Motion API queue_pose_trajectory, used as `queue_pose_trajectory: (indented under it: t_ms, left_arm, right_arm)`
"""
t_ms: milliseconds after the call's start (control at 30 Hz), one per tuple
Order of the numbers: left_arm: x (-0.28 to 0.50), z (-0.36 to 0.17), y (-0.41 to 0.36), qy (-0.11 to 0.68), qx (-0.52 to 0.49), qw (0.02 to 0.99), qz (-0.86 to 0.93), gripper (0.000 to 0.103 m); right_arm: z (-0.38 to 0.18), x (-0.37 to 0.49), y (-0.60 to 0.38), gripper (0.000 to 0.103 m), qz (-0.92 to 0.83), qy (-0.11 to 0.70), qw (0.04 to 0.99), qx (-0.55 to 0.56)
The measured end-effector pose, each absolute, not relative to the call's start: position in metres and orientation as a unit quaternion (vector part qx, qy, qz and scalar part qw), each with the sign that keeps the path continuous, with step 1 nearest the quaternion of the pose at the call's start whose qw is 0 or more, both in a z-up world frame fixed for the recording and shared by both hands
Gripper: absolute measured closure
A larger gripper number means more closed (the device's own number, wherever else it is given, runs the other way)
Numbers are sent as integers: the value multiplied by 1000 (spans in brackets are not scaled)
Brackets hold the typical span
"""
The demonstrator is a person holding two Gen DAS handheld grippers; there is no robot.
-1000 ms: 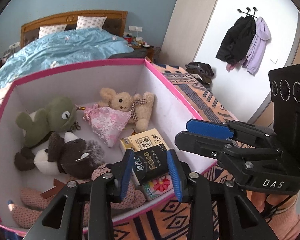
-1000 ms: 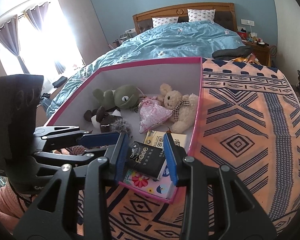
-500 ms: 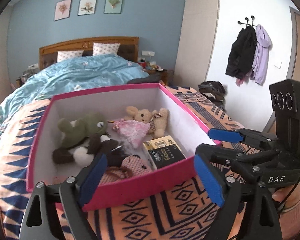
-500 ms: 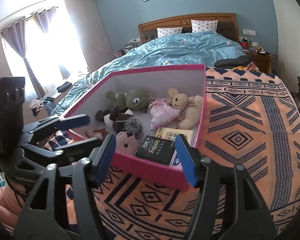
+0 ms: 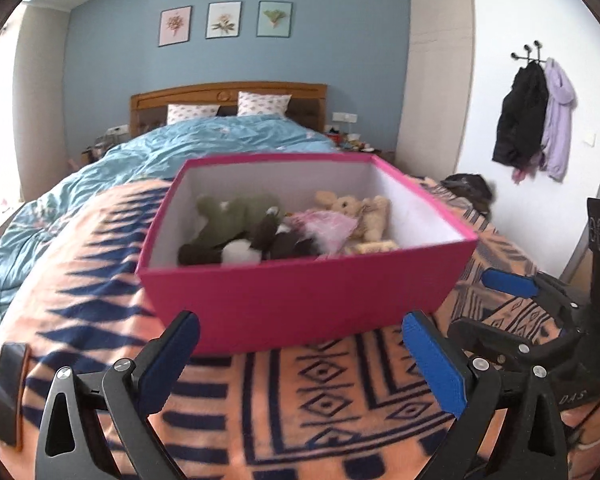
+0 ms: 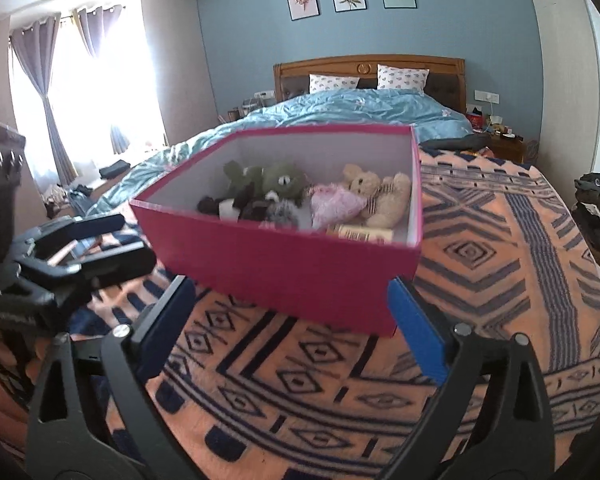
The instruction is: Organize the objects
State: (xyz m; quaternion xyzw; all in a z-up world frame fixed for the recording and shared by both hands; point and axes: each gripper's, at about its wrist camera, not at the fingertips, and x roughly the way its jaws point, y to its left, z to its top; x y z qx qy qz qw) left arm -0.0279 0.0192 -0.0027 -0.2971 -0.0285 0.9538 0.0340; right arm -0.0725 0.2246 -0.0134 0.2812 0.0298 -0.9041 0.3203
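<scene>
A pink box stands on the orange patterned blanket. Inside lie a green plush, a dark plush, a pink pouch, a beige bear and a yellow pack. My left gripper hovers in front of the box's near wall, its jaws opening wide with nothing between the pads. My right gripper is just short of the box too, its jaws opening and holding nothing. The bear and the green plush show in the right wrist view.
A dark phone lies on the blanket at the near left. Behind the box is a bed with a blue duvet. Coats hang on the right wall. A dark heap sits at the blanket's right edge.
Both grippers let go of the black pack inside the box, opened wide and drew back out of the box to its near side.
</scene>
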Motion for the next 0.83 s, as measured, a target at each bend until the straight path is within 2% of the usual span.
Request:
queue_pose_trajectory:
  t_ms: [200,833]
  left_arm:
    - [-18,-17,6,-57,-316,8,947,0]
    - [-3,-42,-3,-61,-347,-26,936,0]
  right_arm:
    - [-31,-63,216,4,-905,34,302,299]
    - [-40,-39,203,4,-902,27,302,307]
